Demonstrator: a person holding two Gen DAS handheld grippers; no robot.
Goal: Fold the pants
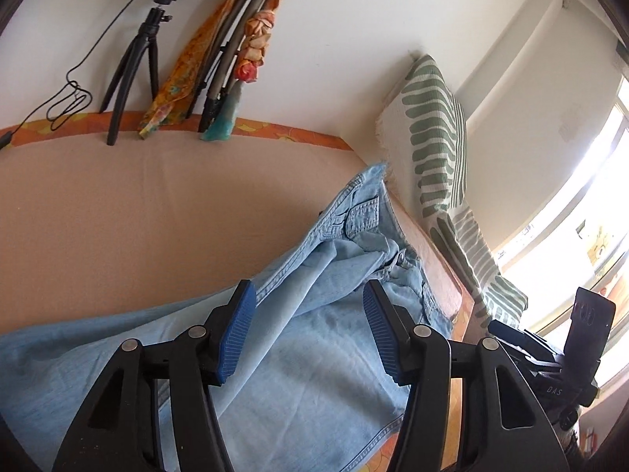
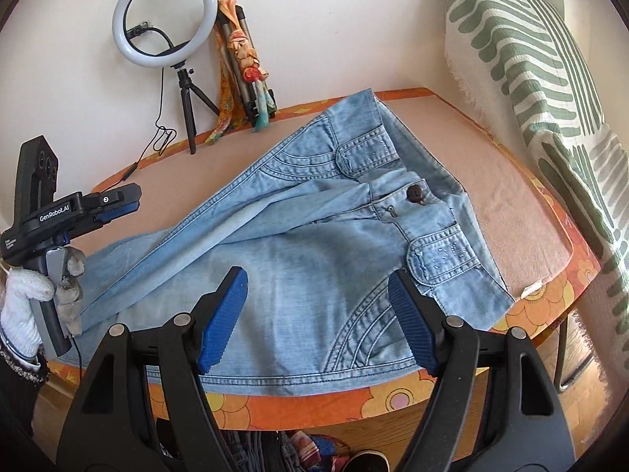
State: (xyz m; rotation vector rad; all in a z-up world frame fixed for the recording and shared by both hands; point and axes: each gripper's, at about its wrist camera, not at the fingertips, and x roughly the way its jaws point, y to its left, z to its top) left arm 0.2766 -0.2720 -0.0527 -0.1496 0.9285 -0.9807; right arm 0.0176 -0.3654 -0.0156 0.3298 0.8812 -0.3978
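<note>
Your pants (image 2: 314, 232) lie flat on the table (image 2: 511, 212), waistband toward the pillow (image 2: 530, 78), legs running away from it. Both the left gripper (image 1: 306, 330) and right gripper (image 2: 318, 314) hover released; right's nearer the waistband.

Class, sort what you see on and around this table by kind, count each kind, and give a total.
Pants: 1
Ring light on tripod: 1
Folded tripod wrapped in scarves: 1
Striped cushion: 1
Grippers: 2, the left gripper and the right gripper, both open
Table: 1
Total: 7
</note>
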